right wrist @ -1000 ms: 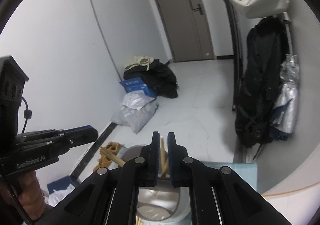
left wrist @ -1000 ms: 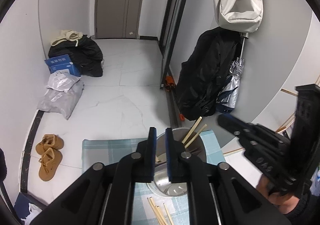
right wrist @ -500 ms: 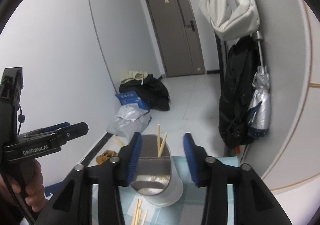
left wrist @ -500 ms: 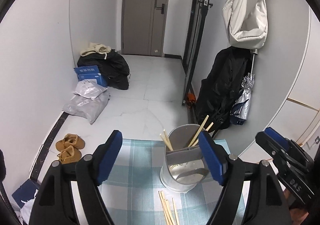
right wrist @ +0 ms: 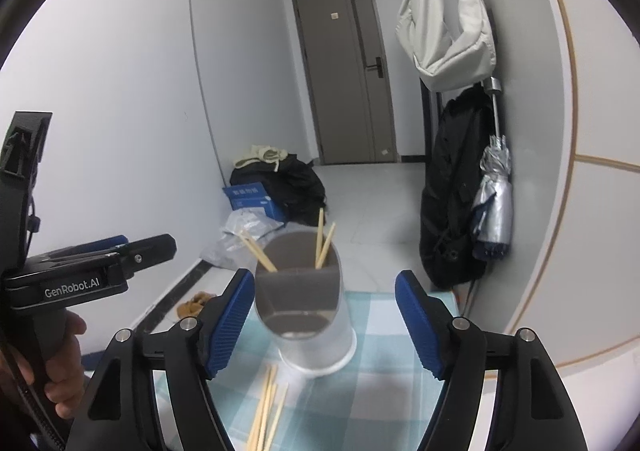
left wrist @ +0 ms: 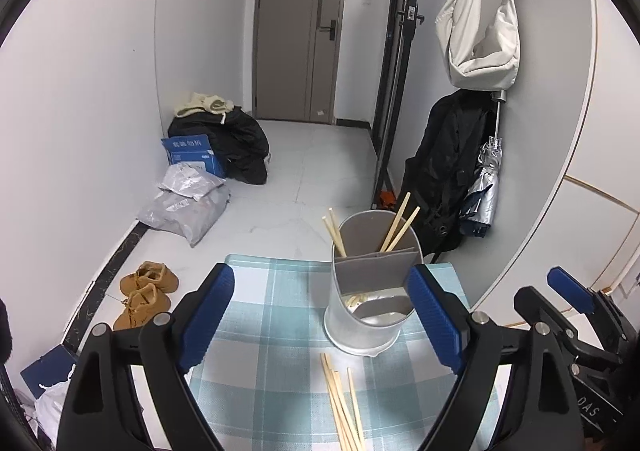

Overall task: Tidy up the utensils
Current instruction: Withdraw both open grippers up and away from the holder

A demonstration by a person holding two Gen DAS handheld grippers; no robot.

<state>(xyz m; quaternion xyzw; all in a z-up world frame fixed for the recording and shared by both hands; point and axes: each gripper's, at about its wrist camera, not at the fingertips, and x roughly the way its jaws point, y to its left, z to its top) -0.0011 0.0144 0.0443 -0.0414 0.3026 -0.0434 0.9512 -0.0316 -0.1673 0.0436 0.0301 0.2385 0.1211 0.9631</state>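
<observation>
Left side of the room: a plain white wall, with a black skirting strip along the floor. A pair of tan shoes (left wrist: 146, 293) lies on the pale tiled floor beside that strip. Further back against the same wall are grey plastic mail bags (left wrist: 188, 203), a blue carton (left wrist: 192, 153) and a heap of dark clothing (left wrist: 232, 143) topped by a cream garment.

Centre: a closed grey door (left wrist: 300, 39) stands at the far end of the corridor. In the foreground the surface (left wrist: 276, 315) is covered by a blue-and-white checked cloth. A metal utensil holder (left wrist: 370, 291) stands upright on it, divided into compartments. Four chopsticks stand in the rear compartments, leaning outward. More loose chopsticks (left wrist: 342, 399) lie flat on the cloth just in front of the holder.

The left hand-held gripper (left wrist: 320, 315) has just been opening; its jaws stand wide and hold nothing. The right hand-held gripper (right wrist: 326, 317) has likewise just been opening, and its jaws are apart and empty, with the holder seen between them but not touched. A hand (right wrist: 56, 363) grasps the left unit's handle.

Right side: a cream bag (left wrist: 480, 39), a black coat (left wrist: 448, 171) and a folded silver umbrella (left wrist: 482, 191) hang against the wall.
</observation>
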